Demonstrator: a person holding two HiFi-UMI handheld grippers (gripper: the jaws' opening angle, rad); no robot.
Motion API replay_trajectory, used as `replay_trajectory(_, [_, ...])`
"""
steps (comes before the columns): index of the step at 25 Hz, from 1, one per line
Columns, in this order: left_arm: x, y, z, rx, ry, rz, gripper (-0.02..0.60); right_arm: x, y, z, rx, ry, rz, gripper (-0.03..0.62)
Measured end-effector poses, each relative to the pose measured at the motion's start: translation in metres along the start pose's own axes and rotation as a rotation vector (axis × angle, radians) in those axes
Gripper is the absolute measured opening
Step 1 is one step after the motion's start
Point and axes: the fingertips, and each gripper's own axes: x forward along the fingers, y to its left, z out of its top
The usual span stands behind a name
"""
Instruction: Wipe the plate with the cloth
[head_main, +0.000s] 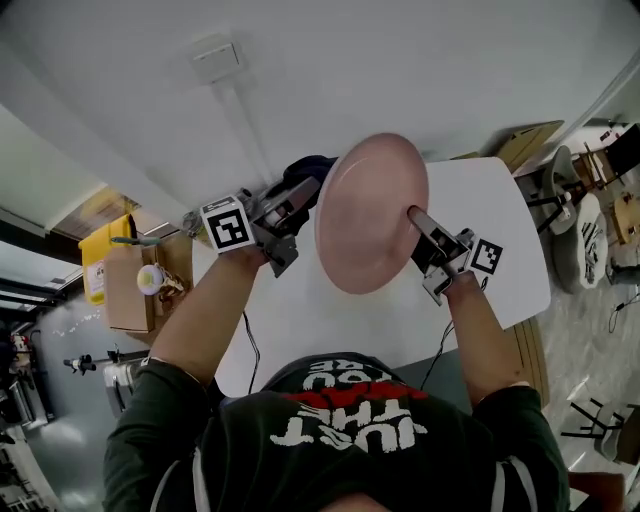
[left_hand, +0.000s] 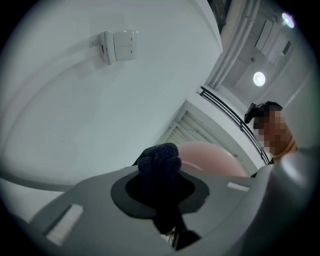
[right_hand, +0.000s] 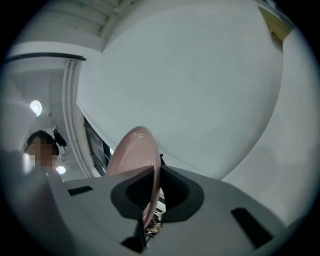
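A pink plate (head_main: 370, 212) is held up on edge above the white table (head_main: 500, 240), its face turned toward me. My right gripper (head_main: 418, 222) is shut on the plate's right rim; in the right gripper view the plate (right_hand: 134, 150) runs edge-on between the jaws. My left gripper (head_main: 300, 200) is shut on a dark blue cloth (head_main: 305, 170) that sits at the plate's left rim, partly hidden behind it. In the left gripper view the bunched cloth (left_hand: 159, 162) fills the jaws, with the plate (left_hand: 210, 157) just beyond it.
A wall with a white switch plate (head_main: 215, 58) rises right behind the table. A yellow bin (head_main: 100, 255) and a cardboard box (head_main: 135, 285) stand on the floor at the left. Chairs and furniture (head_main: 585, 220) crowd the right side. A person (left_hand: 272, 130) stands in the background.
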Motion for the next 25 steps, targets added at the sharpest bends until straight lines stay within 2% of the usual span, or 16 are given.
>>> replay_trajectory(3, [0.031, -0.024, -0.01, -0.034, -0.039, -0.082, 0.052, 0.008, 0.01, -0.018, 0.052, 0.015, 0.076, 0.018])
replay_trajectory(6, [0.049, -0.045, 0.0, -0.106, -0.077, -0.199, 0.052, 0.019, 0.011, -0.023, 0.064, 0.023, 0.092, 0.018])
replay_trajectory(8, [0.053, -0.052, 0.003, -0.145, -0.091, -0.243, 0.052, 0.02, 0.012, -0.019, 0.062, 0.011, 0.091, 0.017])
replay_trajectory(13, [0.052, -0.06, -0.006, -0.174, -0.066, -0.266, 0.052, 0.014, 0.007, -0.008, 0.043, -0.019, 0.057, 0.018])
replay_trajectory(17, [0.05, -0.066, -0.018, -0.151, -0.016, -0.272, 0.052, 0.005, 0.0, 0.008, 0.056, -0.085, 0.036, 0.018])
replay_trajectory(21, [0.052, -0.076, -0.019, -0.122, 0.009, -0.285, 0.052, 0.001, -0.004, 0.02, 0.071, -0.134, 0.053, 0.017])
replay_trajectory(25, [0.06, -0.095, -0.026, -0.083, 0.071, -0.329, 0.052, -0.004, -0.011, 0.033, 0.114, -0.216, 0.063, 0.017])
